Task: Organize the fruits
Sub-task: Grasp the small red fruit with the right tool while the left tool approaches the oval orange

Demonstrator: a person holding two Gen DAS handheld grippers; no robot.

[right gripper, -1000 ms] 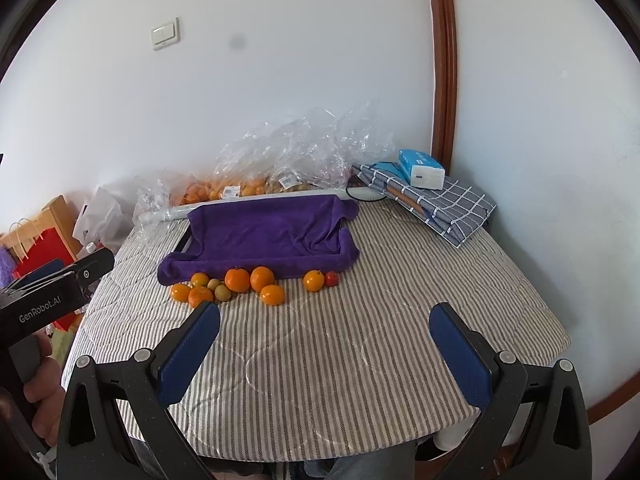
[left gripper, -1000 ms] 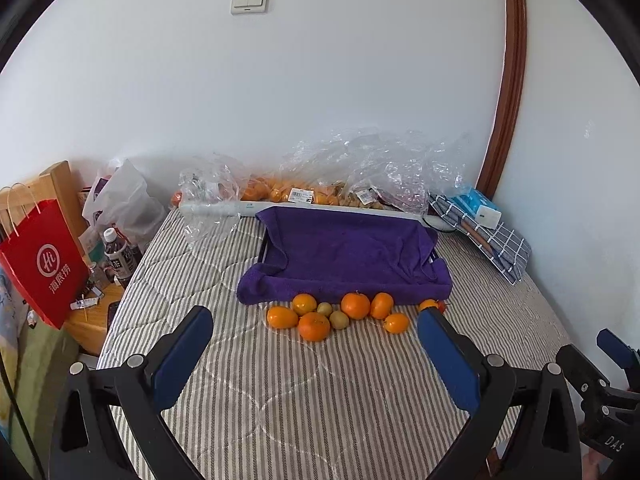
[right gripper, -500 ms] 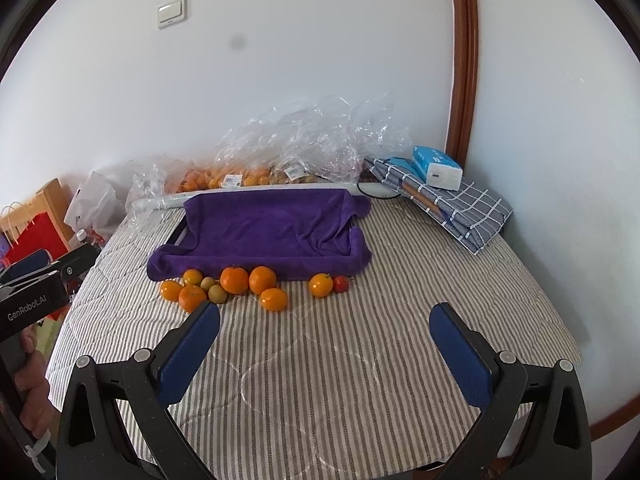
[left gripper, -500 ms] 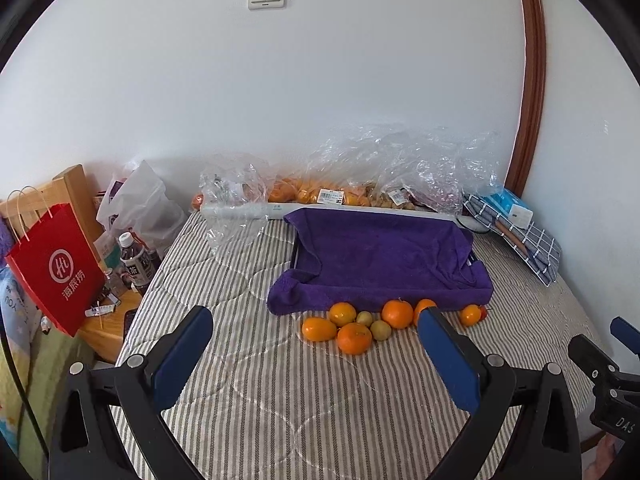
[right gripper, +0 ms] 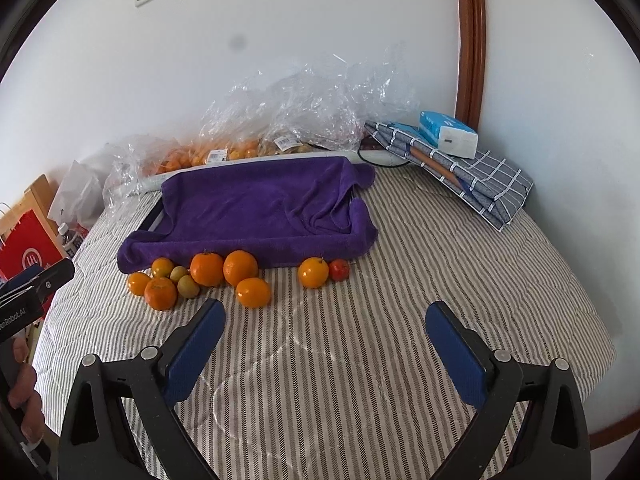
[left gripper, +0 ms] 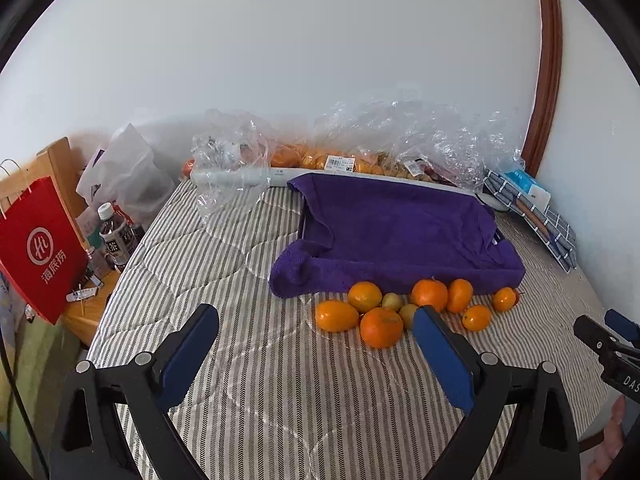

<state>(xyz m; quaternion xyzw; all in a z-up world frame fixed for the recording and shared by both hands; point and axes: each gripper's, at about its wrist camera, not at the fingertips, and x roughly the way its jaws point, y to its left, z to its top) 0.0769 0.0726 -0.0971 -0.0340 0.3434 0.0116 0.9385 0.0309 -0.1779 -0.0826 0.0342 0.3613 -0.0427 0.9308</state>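
Note:
Several oranges point(left gripper: 381, 327) point(right gripper: 206, 268), two small green fruits point(left gripper: 392, 301) point(right gripper: 188, 286) and a small red fruit point(right gripper: 339, 269) lie in a row on the striped bed cover. Behind them a purple towel point(left gripper: 396, 228) point(right gripper: 260, 208) drapes a shallow tray. My left gripper point(left gripper: 316, 332) hovers short of the row's left end, jaws wide and closing, nothing between them. My right gripper point(right gripper: 326, 326) hovers short of the row's right part, jaws also wide and closing, nothing between them. Each gripper shows at the edge of the other's view.
Clear plastic bags point(left gripper: 400, 140) point(right gripper: 304, 108) with more fruit lie along the wall. A folded checked cloth point(right gripper: 472, 172) with a tissue pack point(right gripper: 448, 134) sits at the back right. Left of the bed stand a red paper bag point(left gripper: 36, 248), bottles point(left gripper: 114, 236) and a wooden stand.
Both grippers have come forward and down toward the fruit row, which now looks larger and nearer. The jaws of both have narrowed slightly.

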